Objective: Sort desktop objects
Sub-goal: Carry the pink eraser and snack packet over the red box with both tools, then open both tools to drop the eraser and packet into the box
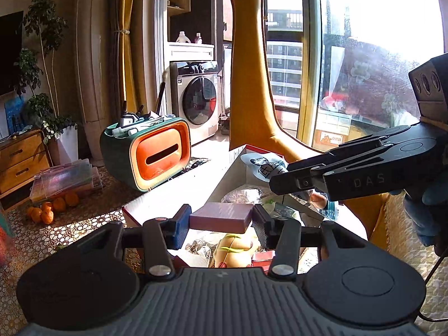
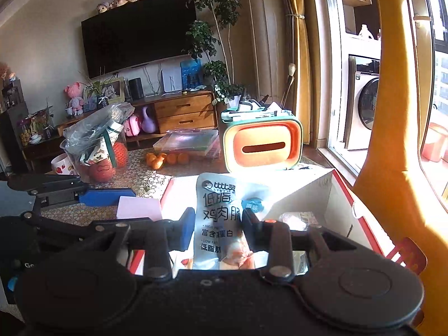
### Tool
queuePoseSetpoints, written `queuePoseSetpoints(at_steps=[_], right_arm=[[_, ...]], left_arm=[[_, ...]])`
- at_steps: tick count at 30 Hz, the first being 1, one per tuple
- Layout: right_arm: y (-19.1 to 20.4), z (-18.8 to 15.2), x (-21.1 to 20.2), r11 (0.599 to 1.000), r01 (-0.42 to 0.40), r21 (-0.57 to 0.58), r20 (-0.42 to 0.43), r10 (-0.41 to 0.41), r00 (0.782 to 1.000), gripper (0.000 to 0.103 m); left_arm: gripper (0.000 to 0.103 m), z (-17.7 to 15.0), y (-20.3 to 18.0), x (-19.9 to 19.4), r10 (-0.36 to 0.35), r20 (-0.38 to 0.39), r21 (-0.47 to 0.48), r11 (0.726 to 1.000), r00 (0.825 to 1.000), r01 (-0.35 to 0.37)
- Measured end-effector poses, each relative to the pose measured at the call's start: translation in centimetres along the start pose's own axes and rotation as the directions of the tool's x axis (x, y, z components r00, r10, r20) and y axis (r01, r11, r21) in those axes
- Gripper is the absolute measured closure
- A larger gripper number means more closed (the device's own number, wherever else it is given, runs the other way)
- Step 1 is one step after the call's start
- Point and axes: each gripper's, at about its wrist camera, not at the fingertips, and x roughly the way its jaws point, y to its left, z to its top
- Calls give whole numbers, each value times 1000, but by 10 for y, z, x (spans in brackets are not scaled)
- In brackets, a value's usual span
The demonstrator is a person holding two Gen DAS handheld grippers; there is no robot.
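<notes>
Blue-padded fingers (image 1: 183, 222) of the left gripper (image 1: 221, 221) clamp a flat mauve-brown box (image 1: 219, 216) by its two short ends, holding it level above an open cardboard carton (image 1: 221, 179) with red edges. Below the box, inside the carton, lie crumpled snack wrappers (image 1: 242, 194) and a yellowish packet (image 1: 238, 247). The right gripper (image 2: 219, 228) pinches a pale blue snack pouch (image 2: 221, 215) printed with Chinese characters, upright between its fingers (image 2: 187, 228), also over the carton (image 2: 330, 196). In the left wrist view the right gripper (image 1: 282, 180) reaches in from the right, held by a blue-gloved hand (image 1: 428, 210). Beyond the carton on the surface stands a green and orange tissue holder (image 1: 156, 154) with pens on top. Oranges (image 1: 50, 210) and clear plastic cases (image 1: 67, 179) lie farther left
</notes>
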Motion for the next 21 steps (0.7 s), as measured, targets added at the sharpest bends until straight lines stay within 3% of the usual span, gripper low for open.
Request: queuePoseSetpoints(at_steps=[11,21], right_arm=[[-37,-13,25,997,53,48,-42,-52,998,67],[-39,-28,44,998,57,23,-93,-55,994,67]], left_arm=[[57,13,-13,62,29,-103,58,998,994,-23],[57,16,9,108,70,-251,-6,997,965,-74]])
